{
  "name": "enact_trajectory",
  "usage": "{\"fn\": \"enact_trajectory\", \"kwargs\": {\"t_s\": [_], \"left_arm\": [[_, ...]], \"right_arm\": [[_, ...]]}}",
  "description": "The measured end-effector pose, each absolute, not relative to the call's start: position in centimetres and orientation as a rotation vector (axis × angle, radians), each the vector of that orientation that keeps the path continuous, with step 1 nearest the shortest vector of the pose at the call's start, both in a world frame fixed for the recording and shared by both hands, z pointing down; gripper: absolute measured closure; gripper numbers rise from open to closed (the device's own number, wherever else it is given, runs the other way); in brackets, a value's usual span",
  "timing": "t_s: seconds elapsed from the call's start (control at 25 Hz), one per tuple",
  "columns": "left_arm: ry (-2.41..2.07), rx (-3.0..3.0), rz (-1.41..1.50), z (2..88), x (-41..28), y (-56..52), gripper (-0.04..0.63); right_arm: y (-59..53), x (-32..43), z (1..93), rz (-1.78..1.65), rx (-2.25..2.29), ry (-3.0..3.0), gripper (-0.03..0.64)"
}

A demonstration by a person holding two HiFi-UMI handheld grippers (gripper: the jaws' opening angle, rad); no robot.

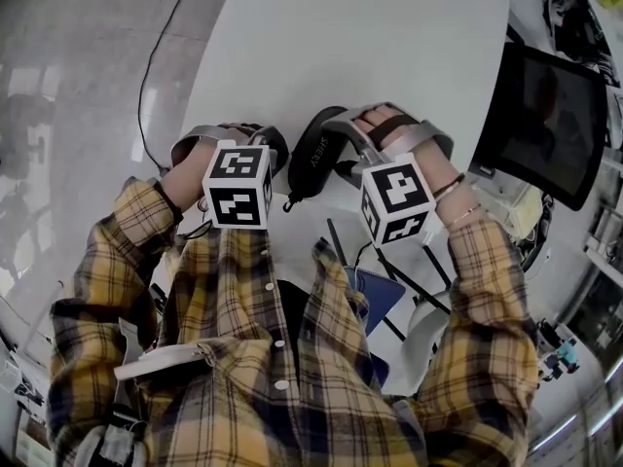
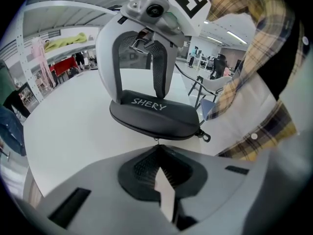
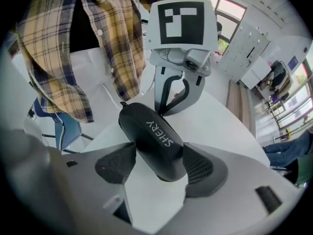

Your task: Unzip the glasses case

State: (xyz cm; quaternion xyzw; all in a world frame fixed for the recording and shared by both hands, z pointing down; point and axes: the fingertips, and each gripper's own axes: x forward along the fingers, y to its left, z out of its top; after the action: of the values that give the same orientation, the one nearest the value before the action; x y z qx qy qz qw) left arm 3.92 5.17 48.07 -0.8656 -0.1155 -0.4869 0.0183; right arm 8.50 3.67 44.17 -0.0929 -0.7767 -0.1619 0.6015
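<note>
A black zip-up glasses case (image 1: 313, 156) printed "SHERY" lies on the white table (image 1: 370, 37) between both grippers. In the left gripper view the case (image 2: 155, 115) sits just beyond my left gripper (image 2: 157, 150), whose jaws are shut on the small zipper pull (image 2: 157, 140) at the case's near seam. My right gripper (image 3: 156, 166) faces it from the other side. Its two pads (image 3: 198, 168) press the sides of one end of the case (image 3: 152, 137). A small black loop (image 2: 206, 137) hangs at the case's end.
The case lies near the table's front edge, close to the person's plaid shirt (image 1: 292, 358). A dark screen (image 1: 545, 115) stands off the table's right side, a blue chair (image 1: 375, 295) is below, and a black cable (image 1: 156, 56) runs over the floor at left.
</note>
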Motion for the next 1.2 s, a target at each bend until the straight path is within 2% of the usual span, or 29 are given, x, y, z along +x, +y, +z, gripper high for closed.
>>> {"fn": "enact_trajectory", "kwargs": {"t_s": [0.64, 1.2], "left_arm": [[-0.236, -2.765, -1.589, 47.7, -0.3, 8.9, 0.591], [-0.083, -2.961, -1.663, 47.3, 1.1, 10.3, 0.591]], "right_arm": [[2.8, 7.1, 43.9, -0.128, 0.166, -1.844, 0.327], [2.5, 7.6, 44.1, -0.051, 0.290, -1.828, 0.327]]}}
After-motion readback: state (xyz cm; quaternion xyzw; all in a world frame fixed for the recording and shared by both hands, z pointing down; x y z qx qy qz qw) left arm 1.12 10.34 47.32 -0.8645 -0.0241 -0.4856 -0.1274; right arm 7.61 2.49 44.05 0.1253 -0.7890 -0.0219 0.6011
